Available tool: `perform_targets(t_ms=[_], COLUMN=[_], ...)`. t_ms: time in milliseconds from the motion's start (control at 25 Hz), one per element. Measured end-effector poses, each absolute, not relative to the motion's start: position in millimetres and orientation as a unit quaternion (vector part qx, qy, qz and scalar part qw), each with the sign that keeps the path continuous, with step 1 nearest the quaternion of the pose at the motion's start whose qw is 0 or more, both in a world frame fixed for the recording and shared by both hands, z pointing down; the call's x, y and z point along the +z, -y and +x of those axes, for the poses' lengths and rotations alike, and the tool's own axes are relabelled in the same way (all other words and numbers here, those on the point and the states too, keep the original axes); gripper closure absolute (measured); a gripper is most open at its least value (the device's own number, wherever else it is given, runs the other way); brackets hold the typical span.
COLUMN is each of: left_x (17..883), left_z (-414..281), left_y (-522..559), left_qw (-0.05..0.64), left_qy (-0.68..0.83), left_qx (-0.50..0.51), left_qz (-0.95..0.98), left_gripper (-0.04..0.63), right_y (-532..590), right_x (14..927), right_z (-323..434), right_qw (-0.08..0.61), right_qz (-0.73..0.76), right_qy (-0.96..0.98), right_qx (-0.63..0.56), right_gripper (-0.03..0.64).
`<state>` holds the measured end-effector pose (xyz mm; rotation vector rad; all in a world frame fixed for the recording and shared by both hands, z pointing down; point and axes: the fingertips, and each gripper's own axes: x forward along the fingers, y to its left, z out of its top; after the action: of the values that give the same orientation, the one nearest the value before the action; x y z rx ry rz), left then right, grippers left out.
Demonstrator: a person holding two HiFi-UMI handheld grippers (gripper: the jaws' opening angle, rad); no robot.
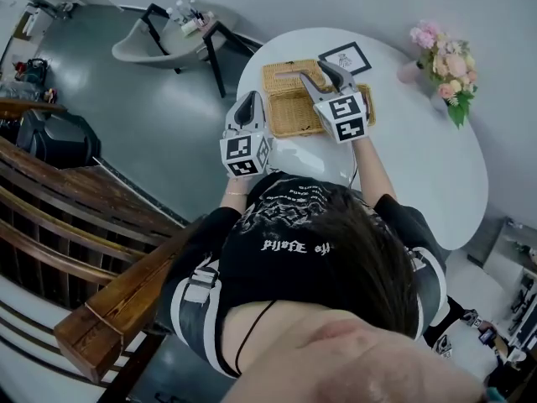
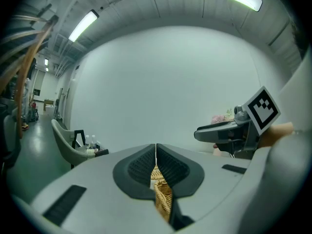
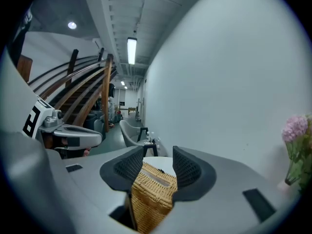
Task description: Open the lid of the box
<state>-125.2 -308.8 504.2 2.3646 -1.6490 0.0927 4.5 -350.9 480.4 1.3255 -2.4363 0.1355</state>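
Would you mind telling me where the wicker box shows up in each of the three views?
Head view: wicker box, top centre on the white table.
Left gripper view: a sliver bottom centre, between nearly shut jaws.
Right gripper view: bottom centre, between parted jaws.
Shared landmark: the pink flowers.

White lettering crosses the back of the person's black shirt (image 1: 294, 246) at six o'clock, upside down and too warped to read. The print on the framed card (image 1: 345, 57), at twelve o'clock on the table (image 1: 419, 158), is too small to read.
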Motion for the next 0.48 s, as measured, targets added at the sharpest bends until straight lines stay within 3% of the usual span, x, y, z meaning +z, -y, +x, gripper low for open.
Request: perform_targets(t_ms=[480], left_x=[505.4], left_z=[-110.1], left_y=[293.6], left_qw=[0.125], left_qy=[0.561], left_qx=[0.033], left_qz=[0.818], left_gripper=[0.571], right_y=[316.8], right_x=[493.6], right_z=[3.7], right_qw=[0.148], right_qz=[0.494], right_qy=[0.854], right_qx=[0.073], right_gripper=[0.430])
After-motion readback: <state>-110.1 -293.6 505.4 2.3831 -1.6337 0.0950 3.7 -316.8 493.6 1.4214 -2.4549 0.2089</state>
